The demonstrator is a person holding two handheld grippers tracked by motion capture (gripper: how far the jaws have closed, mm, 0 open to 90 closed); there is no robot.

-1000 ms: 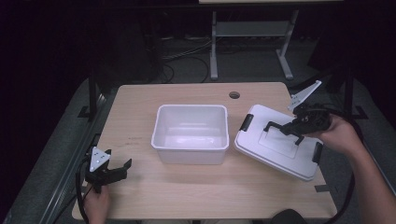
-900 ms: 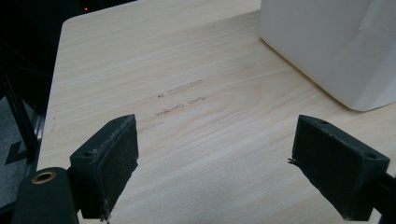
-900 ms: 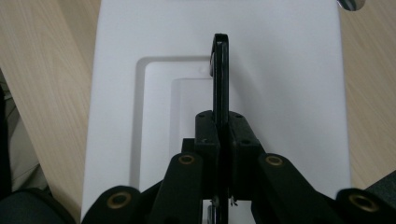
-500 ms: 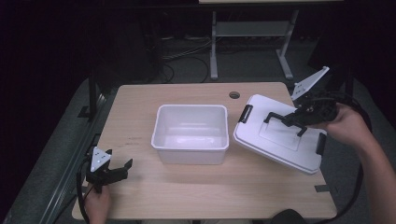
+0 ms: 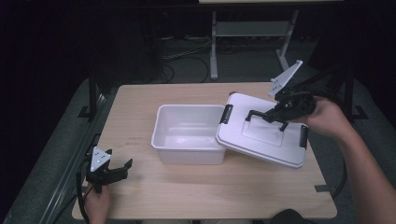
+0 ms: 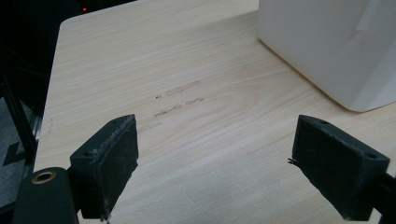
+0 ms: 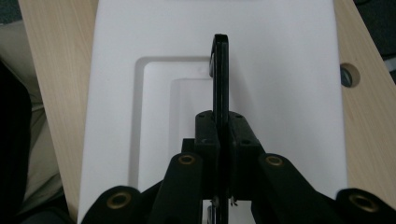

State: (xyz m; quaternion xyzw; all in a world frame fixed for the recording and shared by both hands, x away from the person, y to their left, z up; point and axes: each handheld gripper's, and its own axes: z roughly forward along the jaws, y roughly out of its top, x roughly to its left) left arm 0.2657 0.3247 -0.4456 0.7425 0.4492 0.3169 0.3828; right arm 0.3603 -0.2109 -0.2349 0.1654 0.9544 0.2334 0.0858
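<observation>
Holding item one, the white lid [image 5: 261, 135], by its black handle [image 5: 267, 119], the right gripper [image 5: 280, 112] appears in the high view at the right of the counter [image 5: 196, 196], its jaws clamped tight on that handle. The lid hangs tilted: its left edge rests over the right rim of the white bin [image 5: 187, 135], its right part is raised off the counter. Black latches sit at the lid's left and right ends. The bin stands open near the counter's centre. The left gripper [image 5: 116, 170] rests at the near left corner, jaws spread wide, with nothing between them, well apart from the bin.

Left gripper view: two black pads [image 6: 112, 158] stand far apart over bare wood of the counter [image 6: 187, 70]; a corner of the white bin [image 6: 336, 46] shows at the far right, clear of both pads.

Right gripper view: the right gripper [image 7: 220, 135] is pinched on the thin black handle [image 7: 220, 74], which runs straight away from the camera. The white lid [image 7: 280, 93] lies beneath it, with its recessed panel on the left; counter wood [image 7: 369, 116] shows at both sides, with a round hole [image 7: 349, 75] at the right.
</observation>
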